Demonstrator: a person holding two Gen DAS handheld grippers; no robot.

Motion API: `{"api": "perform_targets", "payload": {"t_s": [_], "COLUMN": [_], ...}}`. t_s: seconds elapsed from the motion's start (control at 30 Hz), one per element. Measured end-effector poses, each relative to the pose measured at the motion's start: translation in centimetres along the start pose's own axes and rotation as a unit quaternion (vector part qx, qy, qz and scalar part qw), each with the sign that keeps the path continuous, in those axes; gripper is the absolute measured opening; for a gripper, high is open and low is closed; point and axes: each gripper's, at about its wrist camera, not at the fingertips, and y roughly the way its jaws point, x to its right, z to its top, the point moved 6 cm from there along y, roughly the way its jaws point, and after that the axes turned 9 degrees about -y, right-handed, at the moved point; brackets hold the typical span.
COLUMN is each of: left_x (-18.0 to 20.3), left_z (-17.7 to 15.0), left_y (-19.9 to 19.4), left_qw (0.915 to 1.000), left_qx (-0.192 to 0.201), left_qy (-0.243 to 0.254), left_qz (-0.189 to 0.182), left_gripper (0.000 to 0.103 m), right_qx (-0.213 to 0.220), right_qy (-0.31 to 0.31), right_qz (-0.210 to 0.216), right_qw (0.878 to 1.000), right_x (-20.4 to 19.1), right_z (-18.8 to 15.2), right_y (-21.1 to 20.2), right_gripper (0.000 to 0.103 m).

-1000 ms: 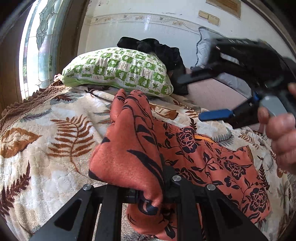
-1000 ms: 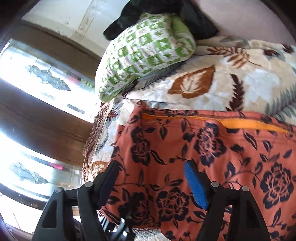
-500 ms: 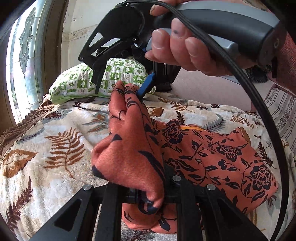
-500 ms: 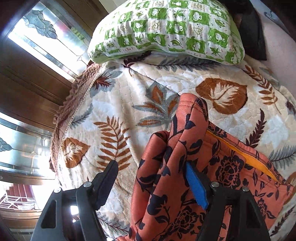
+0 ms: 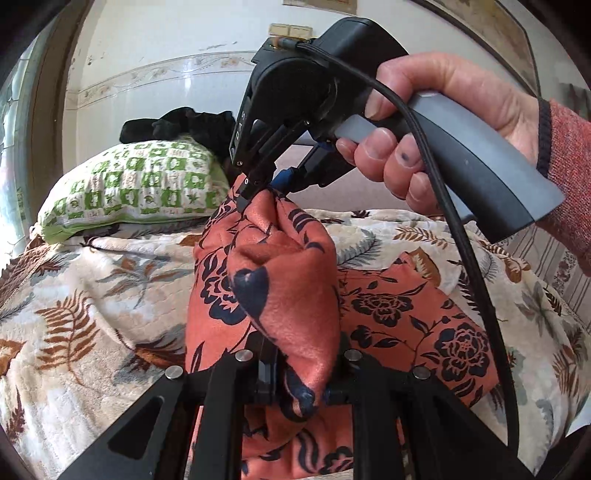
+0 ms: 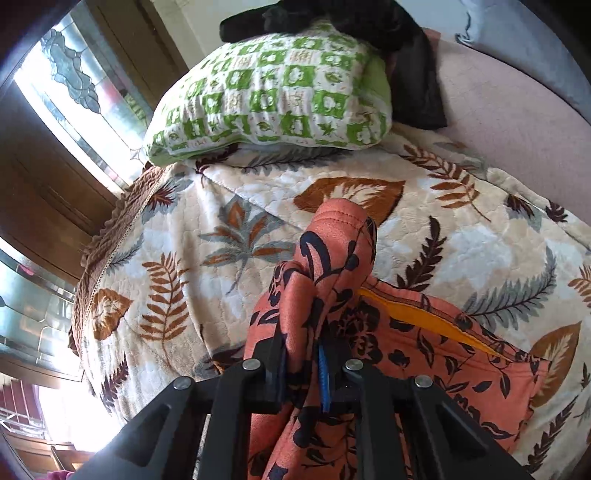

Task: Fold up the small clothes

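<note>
A: Orange floral garment (image 5: 280, 295): where is it now?

B: I see it on the leaf-print quilt (image 5: 92, 302), spread toward 4 o'clock in the left wrist view, with one end pulled up off the quilt into a bunched ridge. An orange-yellow band (image 6: 424, 317) runs along its edge at 3 o'clock in the right wrist view.

A: Left gripper (image 5: 299, 373)?

B: Jaws closed almost fully, cloth pinched between them at 6 o'clock. I read this as a firm hold on the near end of the ridge.

A: Right gripper (image 6: 301, 369)?

B: Its jaws have just been closing and now clamp a fold of the same garment; the blue pad (image 6: 324, 376) presses on the cloth. In the left wrist view its tips (image 5: 258, 188) bite the far top of the ridge at 12 o'clock, and a hand (image 5: 436, 122) in a red sleeve (image 5: 569, 177) grips the handle.

A: Surroundings?

B: Green-checked pillow (image 6: 273, 99) at 12 o'clock, dark clothing (image 6: 332, 18) on top of it.
</note>
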Motion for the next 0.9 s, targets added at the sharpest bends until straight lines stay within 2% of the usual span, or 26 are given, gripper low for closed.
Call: {"api": "perform_targets", "payload": {"t_s": [0.27,0.4,0.5,0.67,0.7,0.73,0.77,0.83,0.87,0.9], "left_x": [9.4,12.5,14.1,15.2,15.1,15.2,15.2,15.1,15.1,15.1], "left_z": [0.7,-0.6,-2.2,-4.6,-4.8,-4.8,-4.9,-4.9,-4.9,-4.7], "left_y": [3.1,5.3,6.6,7.7,7.5,7.4,7.2,6.0,5.1,4.2], "left_qw": [0.9946,0.9901,0.9875,0.9846,0.9841,0.9827,0.9806,0.9788,0.9776,0.9754], "left_qx": [-0.016,-0.054,-0.079,-0.106,-0.107,-0.111,-0.119,-0.117,-0.112,-0.105], "left_qy": [0.019,0.005,0.014,0.060,0.065,0.071,0.079,0.101,0.113,0.125], "left_qz": [-0.100,-0.130,-0.136,-0.125,-0.126,-0.130,-0.134,-0.134,-0.138,-0.148], "left_gripper": [0.016,0.016,0.016,0.018,0.020,0.028,0.038,0.048,0.054,0.056], "right_qx": [0.047,0.052,0.037,0.031,0.027,0.023,0.023,0.030,0.031,0.029], "right_qy": [0.093,0.139,0.161,0.198,0.203,0.211,0.223,0.248,0.258,0.274], "right_qz": [-0.023,-0.028,-0.036,-0.030,-0.033,-0.031,-0.021,-0.005,-0.007,-0.014], "right_qw": [0.994,0.988,0.986,0.979,0.978,0.977,0.974,0.968,0.966,0.961], "right_x": [11.5,16.8,19.4,21.8,22.2,22.5,22.8,23.5,23.8,24.2], "right_z": [-5.9,-9.0,-11.8,-15.6,-16.3,-16.9,-17.5,-18.5,-18.9,-19.5], "right_y": [-5.0,-5.8,-4.9,-2.9,-2.4,-1.8,-1.3,-0.9,-1.1,-1.4], "right_gripper": [0.013,0.013,0.013,0.013,0.013,0.013,0.016,0.025,0.038,0.061]}}
